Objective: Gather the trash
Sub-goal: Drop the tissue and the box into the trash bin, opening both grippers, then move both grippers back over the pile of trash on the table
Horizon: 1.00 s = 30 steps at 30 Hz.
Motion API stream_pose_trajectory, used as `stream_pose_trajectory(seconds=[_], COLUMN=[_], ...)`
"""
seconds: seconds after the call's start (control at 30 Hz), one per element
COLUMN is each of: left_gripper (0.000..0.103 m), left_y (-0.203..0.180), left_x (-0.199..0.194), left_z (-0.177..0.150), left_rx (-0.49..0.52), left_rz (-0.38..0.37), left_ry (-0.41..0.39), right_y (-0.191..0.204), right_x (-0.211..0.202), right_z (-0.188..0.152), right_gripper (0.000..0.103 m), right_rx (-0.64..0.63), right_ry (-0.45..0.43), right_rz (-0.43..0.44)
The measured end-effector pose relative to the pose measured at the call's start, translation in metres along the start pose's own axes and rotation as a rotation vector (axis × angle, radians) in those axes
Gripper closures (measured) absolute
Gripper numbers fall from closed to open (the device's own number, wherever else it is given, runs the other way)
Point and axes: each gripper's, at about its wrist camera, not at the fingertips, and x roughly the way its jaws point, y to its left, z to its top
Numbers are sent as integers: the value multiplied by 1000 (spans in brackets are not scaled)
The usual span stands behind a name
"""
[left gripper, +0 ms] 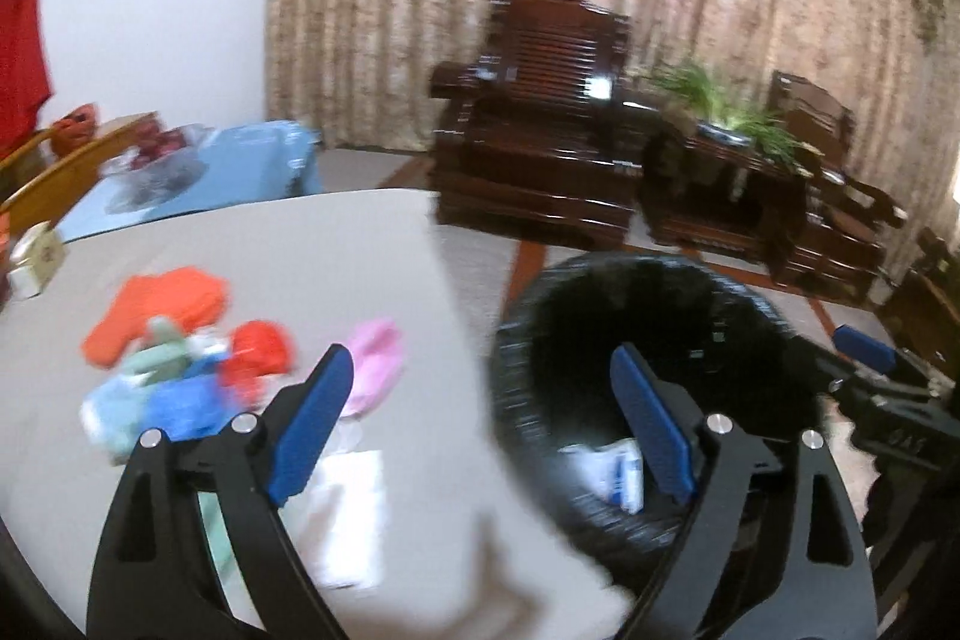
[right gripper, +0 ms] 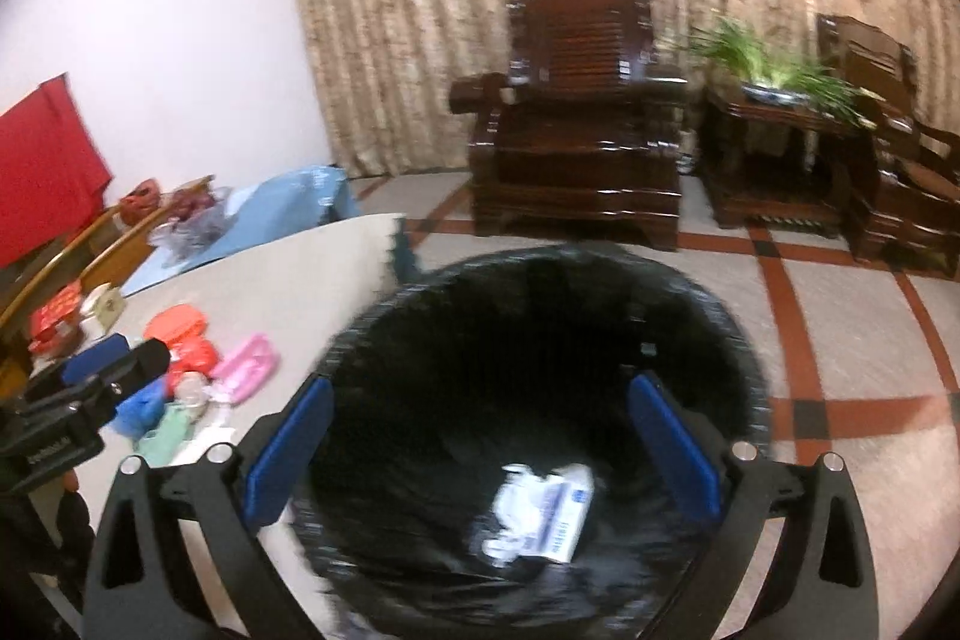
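Two grippers are hanging spread and empty in front of you. Your right gripper (right gripper: 480, 454) is hovering straight over the black-lined trash bin (right gripper: 708, 304), where a white-and-blue wrapper (right gripper: 543, 511) is already lying at the bottom. Your left gripper (left gripper: 480, 424) is straddling the tabletop (left gripper: 336, 250) edge, one finger over the bin. The remaining trash pile (left gripper: 180, 352) of orange, red, blue and pink scraps is lying ahead and to the left of it, with a white paper (left gripper: 351, 514) just under its left finger. Judging by that, your left gripper is the nearer one, and the next reach is heading leftward, away from the bin.
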Motion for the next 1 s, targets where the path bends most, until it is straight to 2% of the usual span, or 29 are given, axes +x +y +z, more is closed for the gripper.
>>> stream_pose_trajectory(seconds=[0.23, 0.53, 0.7, 1.0], left_gripper=[17, 18, 18, 18], left_y=[81, 148, 169, 184], left_x=[-31, -58, -63, -61], left_z=[-15, -46, -58, -70], left_rx=[-50, -131, -165, -190], left_rz=[198, 320, 353, 371], left_ry=[0, 45, 50, 73], right_y=[81, 174, 198, 204], right_x=[13, 39, 62, 105], right_z=[-4, -26, -47, -81], right_gripper=[6, 6, 11, 22], right_rx=[-110, -226, -264, -274], right_ry=[9, 57, 97, 221], right_rz=[143, 316, 320, 287])
